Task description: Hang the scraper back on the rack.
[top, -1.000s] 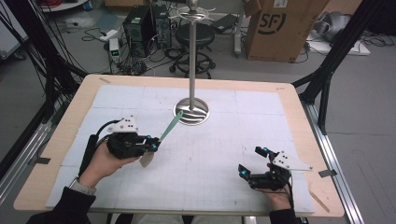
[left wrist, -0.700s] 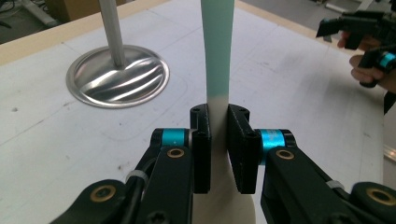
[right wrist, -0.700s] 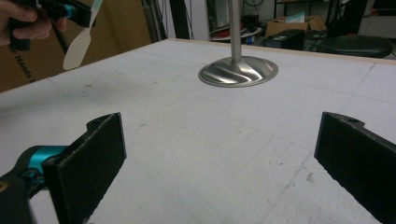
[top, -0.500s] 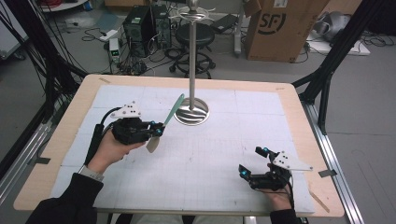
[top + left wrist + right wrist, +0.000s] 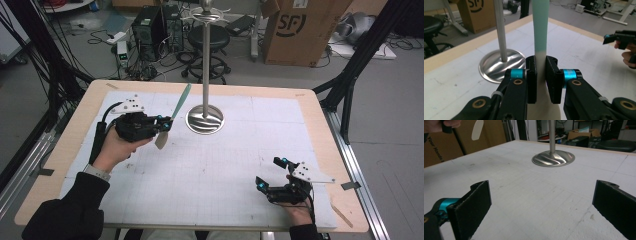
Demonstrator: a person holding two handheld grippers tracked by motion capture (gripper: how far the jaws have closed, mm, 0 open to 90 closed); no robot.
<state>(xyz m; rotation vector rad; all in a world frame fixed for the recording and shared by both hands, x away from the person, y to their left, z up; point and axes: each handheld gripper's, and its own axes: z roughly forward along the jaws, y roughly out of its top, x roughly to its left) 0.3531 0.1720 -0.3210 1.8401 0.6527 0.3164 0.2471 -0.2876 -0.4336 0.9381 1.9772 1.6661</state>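
My left tongs (image 5: 161,125) lifted the spatula (image 5: 176,111) up toward the table's far edge.
They squeeze it tight; my right tongs (image 5: 270,176) are open. It might bump the metal stand (image 5: 205,118) and slip.

A pale wooden table (image 5: 345,165) topped with a white gridded mat (image 5: 240,165) stands on a grey floor (image 5: 390,100). Behind it sit a brown cardboard box (image 5: 295,30), a black round stool (image 5: 207,37), a black computer tower (image 5: 149,27) and tangled cables (image 5: 55,65)
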